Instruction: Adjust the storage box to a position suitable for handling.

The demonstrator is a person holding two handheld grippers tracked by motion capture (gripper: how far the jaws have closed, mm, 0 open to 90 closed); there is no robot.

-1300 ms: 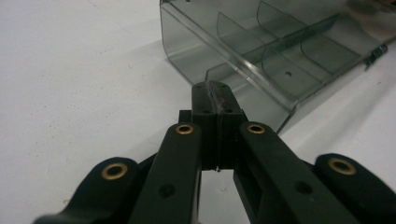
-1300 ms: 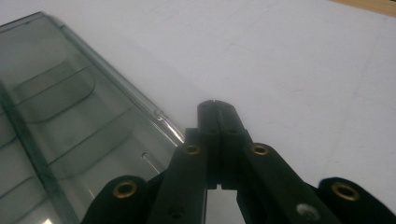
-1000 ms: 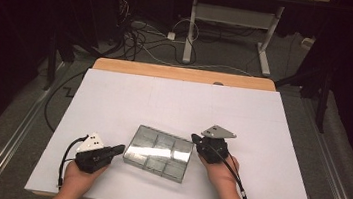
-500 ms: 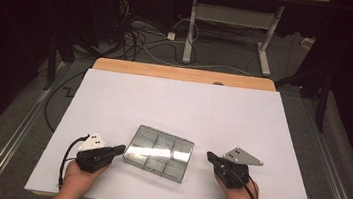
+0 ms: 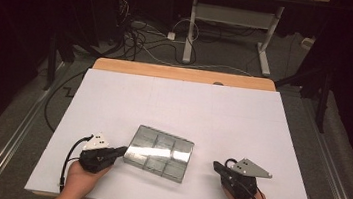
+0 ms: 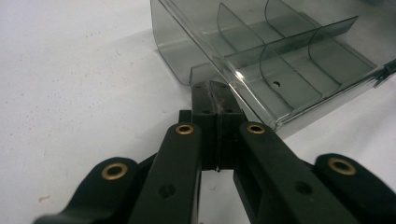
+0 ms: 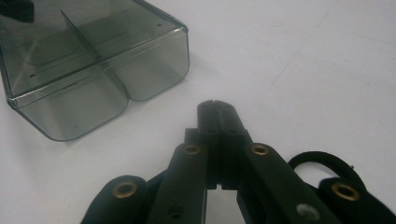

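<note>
A smoky clear plastic box (image 5: 159, 153) with several empty compartments lies on the white table (image 5: 184, 105), near its front edge. My left gripper (image 5: 122, 150) is shut, and its tips rest against the box's left side. In the left gripper view the joined tips (image 6: 215, 87) meet the box (image 6: 280, 60) at its near wall. My right gripper (image 5: 216, 166) is shut and sits apart from the box, to its right. The right gripper view has those tips (image 7: 217, 103) on bare table, with the box's corner (image 7: 93, 70) at the upper left.
A wooden strip (image 5: 182, 73) runs along the table's far edge. Beyond it, cables (image 5: 141, 40) and white desk legs (image 5: 190, 35) stand on the dark floor. Bare white surface spreads behind and to both sides of the box.
My right gripper has drawn away from the box's right edge, moving right and toward the front of the table. The left gripper and the box have stayed put.
</note>
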